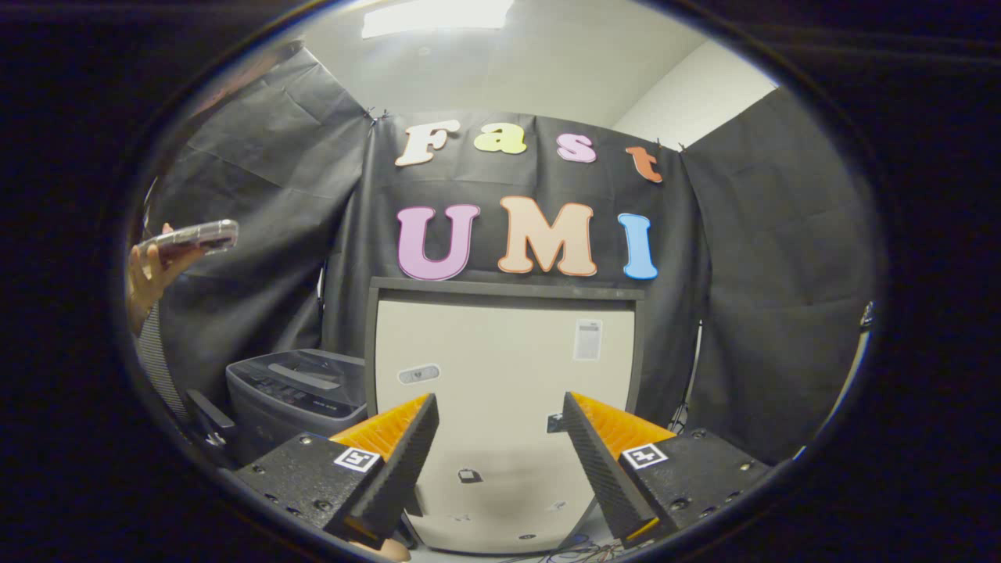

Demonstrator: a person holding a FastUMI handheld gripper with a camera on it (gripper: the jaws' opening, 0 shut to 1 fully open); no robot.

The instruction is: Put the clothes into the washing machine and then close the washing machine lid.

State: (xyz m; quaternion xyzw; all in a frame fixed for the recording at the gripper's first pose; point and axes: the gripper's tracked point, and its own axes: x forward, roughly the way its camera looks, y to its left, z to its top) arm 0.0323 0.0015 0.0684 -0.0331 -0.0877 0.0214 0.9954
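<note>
1. The gripper is released: its 2 fingers stand wide apart and hold nothing, with bare space between them.
2. The gripper is raised and looks straight ahead at a tall pale panel in a dark frame, which stands against the booth's black cloth wall. The panel's foot runs down between the fingers.
3. The washing machine is a dark grey top-loader standing just beside the panel's left edge, beyond the left finger and off to its side. Its lid lies flat on top, so it reads as closed.
4. No clothes are to be seen; whether any lie inside the machine cannot be told with the lid down.
5. Beyond the machine, a person's hand holds a phone up in the air, well clear of the gripper.
6. Judgement on the step: a closed lid and an empty gripper fit 2 stages alike, either clothes waiting somewhere unseen with the machine shut, or clothes already inside and the lid down again. The scene does not settle which.
7. Any further work at the machine would call for turning the gripper left and down toward the lid's front edge, since it now points past the machine.
</note>
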